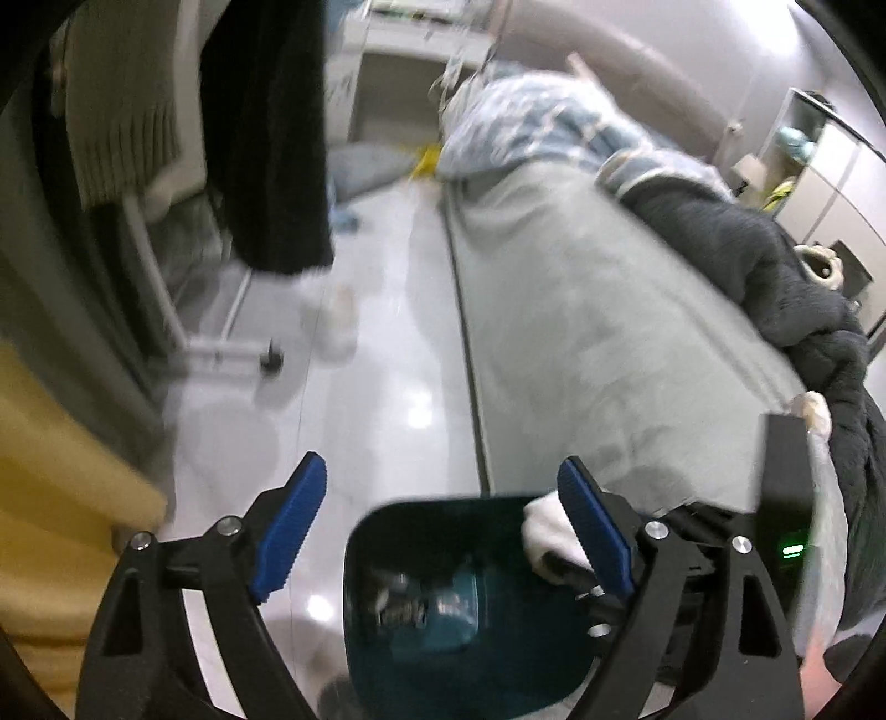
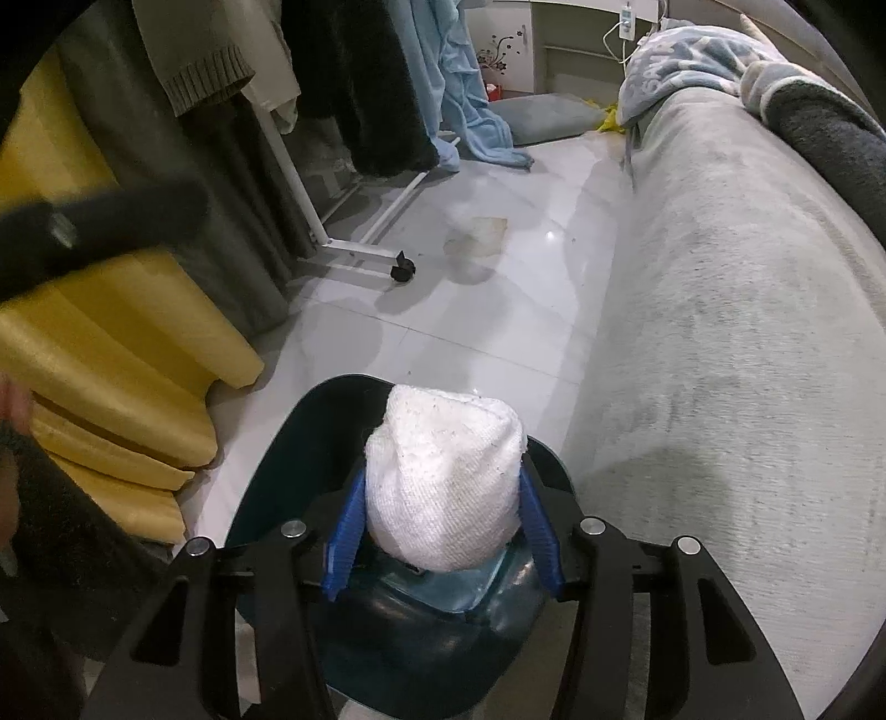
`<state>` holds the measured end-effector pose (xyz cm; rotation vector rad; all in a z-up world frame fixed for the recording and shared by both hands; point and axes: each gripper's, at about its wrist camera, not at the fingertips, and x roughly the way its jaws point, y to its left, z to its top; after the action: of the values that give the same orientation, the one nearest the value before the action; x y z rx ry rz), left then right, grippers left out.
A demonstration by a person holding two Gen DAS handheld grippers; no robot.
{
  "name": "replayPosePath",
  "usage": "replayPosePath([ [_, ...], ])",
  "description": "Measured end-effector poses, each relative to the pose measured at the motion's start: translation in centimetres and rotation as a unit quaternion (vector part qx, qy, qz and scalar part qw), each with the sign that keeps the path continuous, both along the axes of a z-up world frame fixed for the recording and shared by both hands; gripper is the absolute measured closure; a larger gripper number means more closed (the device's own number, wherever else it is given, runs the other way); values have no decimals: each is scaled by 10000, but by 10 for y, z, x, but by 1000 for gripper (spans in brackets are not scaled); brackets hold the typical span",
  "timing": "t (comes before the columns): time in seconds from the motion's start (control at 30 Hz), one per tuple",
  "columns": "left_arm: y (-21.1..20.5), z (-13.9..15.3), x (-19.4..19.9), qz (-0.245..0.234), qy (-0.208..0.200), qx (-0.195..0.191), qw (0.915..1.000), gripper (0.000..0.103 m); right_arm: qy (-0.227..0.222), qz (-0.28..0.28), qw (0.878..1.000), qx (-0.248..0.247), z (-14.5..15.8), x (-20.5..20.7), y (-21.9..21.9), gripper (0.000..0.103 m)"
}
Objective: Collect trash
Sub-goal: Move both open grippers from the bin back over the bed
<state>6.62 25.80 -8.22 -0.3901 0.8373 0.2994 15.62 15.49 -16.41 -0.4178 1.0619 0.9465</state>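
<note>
The floor was pale glossy tile, catching small bright spots of light, with a brownish stain near its middle. A long grey bed ran along the right side — a blue patterned blanket and a dark one heaped at its far end. On the left stood a white clothes rack hung with dark garments, beside yellow curtains. A white cabinet closed the far wall.

A home bedroom: a bed with blankets, a clothes rack hung with garments beside it, yellow curtains.
</note>
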Motion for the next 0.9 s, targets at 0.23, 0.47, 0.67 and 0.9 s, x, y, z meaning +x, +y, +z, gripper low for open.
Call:
replayPosePath([
  [0.23, -9, 34, -8, -40, -634, 389, 9972, 13, -18, 51, 10000, -74, -6, -4, 3, 43],
  [0.47, -26, 58, -14, -98, -949, 1015, 9903, 10, -91, -60, 9999, 53, 5, 0, 0, 20],
  [0.67, -45, 83, -16, -193, -1341, 1072, 9850, 6, -260, -222, 9980, 523, 44, 5, -12, 12],
  [0.9, -79, 104, -20, -577, -1729, 1310, 9745, 5, -620, -393, 9929, 937, 88, 12, -46, 11],
])
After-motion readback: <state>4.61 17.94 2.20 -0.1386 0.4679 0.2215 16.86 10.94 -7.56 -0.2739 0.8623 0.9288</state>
